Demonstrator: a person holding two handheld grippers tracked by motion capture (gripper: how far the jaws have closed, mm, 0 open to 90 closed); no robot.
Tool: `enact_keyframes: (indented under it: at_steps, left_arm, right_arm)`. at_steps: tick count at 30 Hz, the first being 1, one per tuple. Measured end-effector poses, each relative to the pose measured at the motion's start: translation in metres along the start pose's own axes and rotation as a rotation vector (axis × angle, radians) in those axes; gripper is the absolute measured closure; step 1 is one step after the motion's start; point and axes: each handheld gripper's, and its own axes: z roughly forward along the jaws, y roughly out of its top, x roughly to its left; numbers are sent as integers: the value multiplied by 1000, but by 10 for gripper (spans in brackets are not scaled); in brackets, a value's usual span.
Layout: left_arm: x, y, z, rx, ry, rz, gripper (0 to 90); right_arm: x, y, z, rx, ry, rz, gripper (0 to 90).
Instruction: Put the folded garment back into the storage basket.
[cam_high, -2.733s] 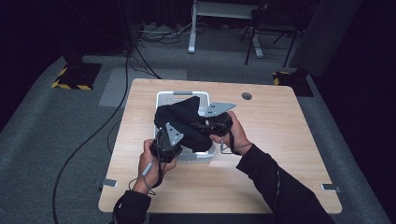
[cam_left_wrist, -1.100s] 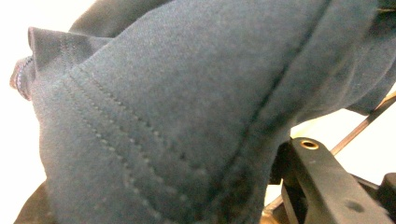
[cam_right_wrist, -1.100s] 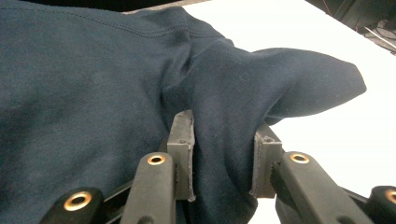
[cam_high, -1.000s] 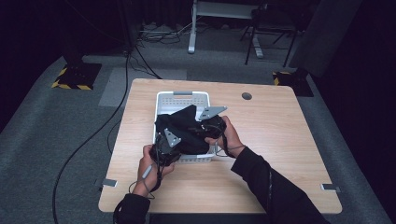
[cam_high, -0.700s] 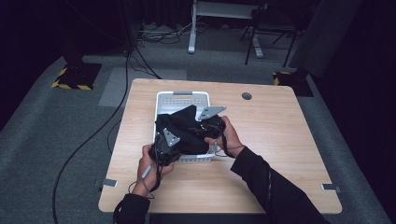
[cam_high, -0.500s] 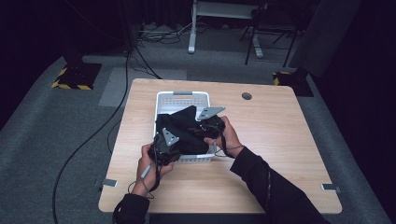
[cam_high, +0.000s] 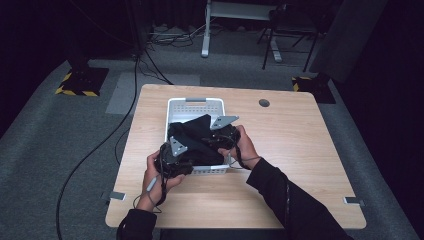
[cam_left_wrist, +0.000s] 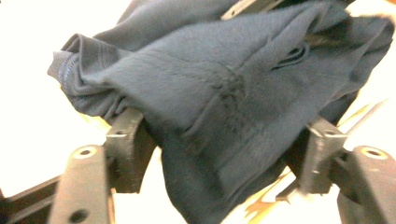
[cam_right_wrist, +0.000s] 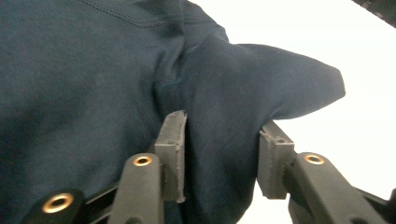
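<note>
A dark navy garment lies bunched in a white plastic basket at the middle of the wooden table. My left gripper is at the basket's near left corner. In the left gripper view its jaws stand wide apart, and a thick bunch of the garment hangs between them and touches both pads; the left gripper is open. My right gripper is over the basket's right side. In the right gripper view, the right gripper pinches a fold of the garment between its pads.
Bare table top stretches right of the basket, with a round cable hole at the back. A black cable runs over the grey carpet on the left. Desk and chair legs stand behind the table.
The garment and both grippers have come down from above the basket into it. Over the last second both hands have hardly moved.
</note>
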Motion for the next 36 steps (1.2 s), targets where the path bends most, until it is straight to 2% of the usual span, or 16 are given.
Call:
enact_keyframes:
  at_steps: [2, 4, 7, 12, 14, 15, 16, 19, 22, 29, 36]
  left_arm:
    - [0, 1, -2, -11, -18, -9, 245]
    - [0, 2, -6, -26, -39, 4, 186]
    - [-4, 4, -9, -40, -71, 16, 135]
    - [-10, 5, -10, -46, -81, 24, 56]
    - [-12, 5, -10, -44, -79, 28, 39]
    - [-13, 4, -10, -44, -84, 33, 30]
    - [-14, 4, -10, -43, -90, 34, 23]
    - [-18, 3, -10, -35, -74, 53, 15]
    - [-22, 3, -11, -31, -60, 79, 11]
    - [-29, 3, -14, -39, -51, 93, 9]
    - [-35, 4, -16, -43, -32, 109, 11]
  right_arm:
    - [-1, -1, 2, 12, -17, 8, 536]
    - [-3, -3, 3, 19, -25, 20, 481]
    - [-6, -4, 2, 3, -25, 34, 424]
    - [-6, -3, 4, 20, -46, 21, 264]
    - [-4, -2, 5, 33, -31, -17, 212]
    - [-2, -2, 6, 44, -36, -33, 168]
    - [-1, -3, 7, 46, -60, -42, 111]
    - [1, -2, 7, 48, -71, -37, 63]
    - [3, -2, 8, 48, -58, -50, 41]
    - [5, -1, 7, 63, -35, -92, 29]
    - [4, -1, 6, 91, -36, -107, 29]
